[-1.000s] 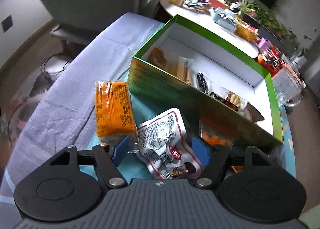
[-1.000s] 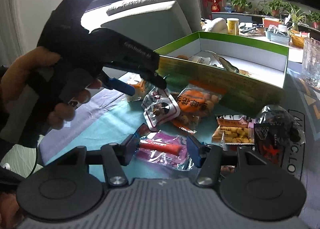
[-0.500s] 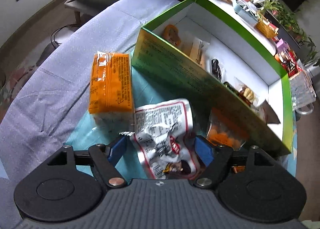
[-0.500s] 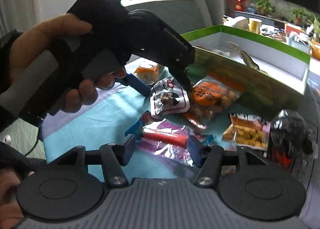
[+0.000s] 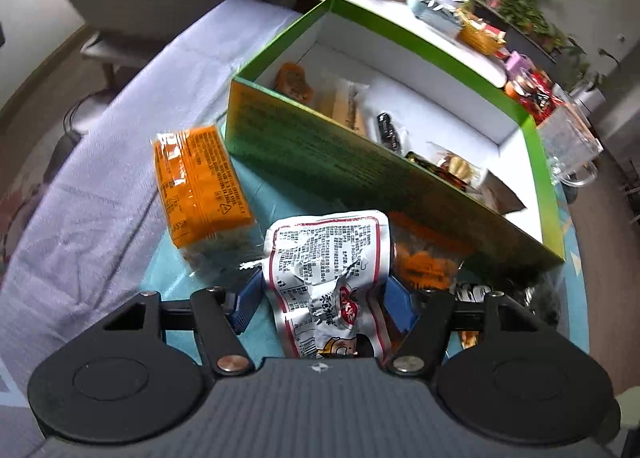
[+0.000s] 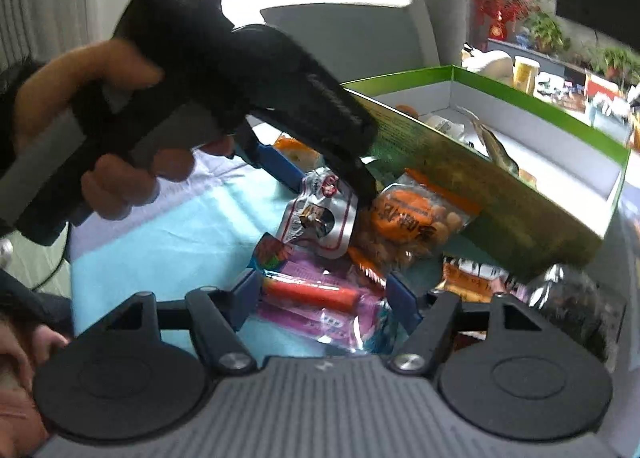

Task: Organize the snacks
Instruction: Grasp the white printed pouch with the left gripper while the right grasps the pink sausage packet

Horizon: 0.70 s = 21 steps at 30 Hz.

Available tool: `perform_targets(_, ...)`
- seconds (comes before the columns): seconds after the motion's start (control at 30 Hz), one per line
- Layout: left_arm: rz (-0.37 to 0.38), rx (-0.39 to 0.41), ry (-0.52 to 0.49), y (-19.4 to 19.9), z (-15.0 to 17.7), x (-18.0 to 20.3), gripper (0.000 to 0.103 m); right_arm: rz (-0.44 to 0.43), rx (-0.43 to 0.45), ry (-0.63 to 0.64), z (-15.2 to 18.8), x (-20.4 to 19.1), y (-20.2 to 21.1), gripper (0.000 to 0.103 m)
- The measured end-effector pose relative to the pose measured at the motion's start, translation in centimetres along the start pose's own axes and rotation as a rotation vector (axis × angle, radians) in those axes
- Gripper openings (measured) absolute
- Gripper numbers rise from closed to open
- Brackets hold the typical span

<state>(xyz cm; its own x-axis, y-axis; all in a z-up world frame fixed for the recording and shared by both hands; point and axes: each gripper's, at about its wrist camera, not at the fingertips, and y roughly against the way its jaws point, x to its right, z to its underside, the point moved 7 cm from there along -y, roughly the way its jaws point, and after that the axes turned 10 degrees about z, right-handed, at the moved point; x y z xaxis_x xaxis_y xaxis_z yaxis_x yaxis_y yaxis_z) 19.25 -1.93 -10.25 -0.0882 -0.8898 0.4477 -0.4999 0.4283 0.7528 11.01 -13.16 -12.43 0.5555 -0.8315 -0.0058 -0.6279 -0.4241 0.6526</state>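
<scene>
A crumpled white-and-red snack packet (image 5: 328,258) lies on the teal mat (image 6: 180,242) in front of the green box (image 5: 360,145). My left gripper (image 5: 326,290) straddles it with its jaws closing, and the blue pads (image 5: 248,300) meet the packet's side edges. The right wrist view shows that left gripper (image 6: 332,193), held by a hand (image 6: 120,185), over the same packet (image 6: 320,213). My right gripper (image 6: 322,294) has its jaws opening around a purple packet (image 6: 316,306) with a red sausage stick, which rests on the mat.
An orange wrapped pack (image 5: 200,181) lies left of the box. An orange bag of nuts (image 6: 408,217), a small orange-and-white pack (image 6: 472,282) and a dark packet (image 6: 572,306) lie along the box front. Several snacks lie inside the box. A glass mug (image 5: 572,145) stands at its right end.
The left jaws widened, then narrowed onto the white packet. The right jaws have spread apart from the purple packet. The right view has rolled slightly.
</scene>
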Motion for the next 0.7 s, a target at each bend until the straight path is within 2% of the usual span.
perform_targets(0.2,-0.001,0.144,-0.101,4.8,-0.7,0.5,0.061,0.023,-0.014,-0.065,-0.2,0.5,-0.4,0.036)
perform_targets(0.37,-0.012,0.2,-0.113,7.2,-1.4,-0.3,0.061,0.046,-0.035,-0.078,-0.2,0.0,-1.1,0.037)
perform_targets(0.47,-0.027,0.223,-0.097,8.0,-1.7,-1.4,0.061,-0.006,-0.063,-0.099,0.2,-1.1,-0.4,0.038)
perform_targets(0.6,-0.034,0.237,-0.073,8.5,-1.8,-2.4,0.061,-0.089,-0.057,-0.01,0.9,-3.8,1.0,0.038)
perform_targets(0.7,-0.033,0.246,-0.062,8.7,-1.9,-2.8,0.061,-0.001,-0.021,-0.024,0.2,-3.3,0.9,0.038)
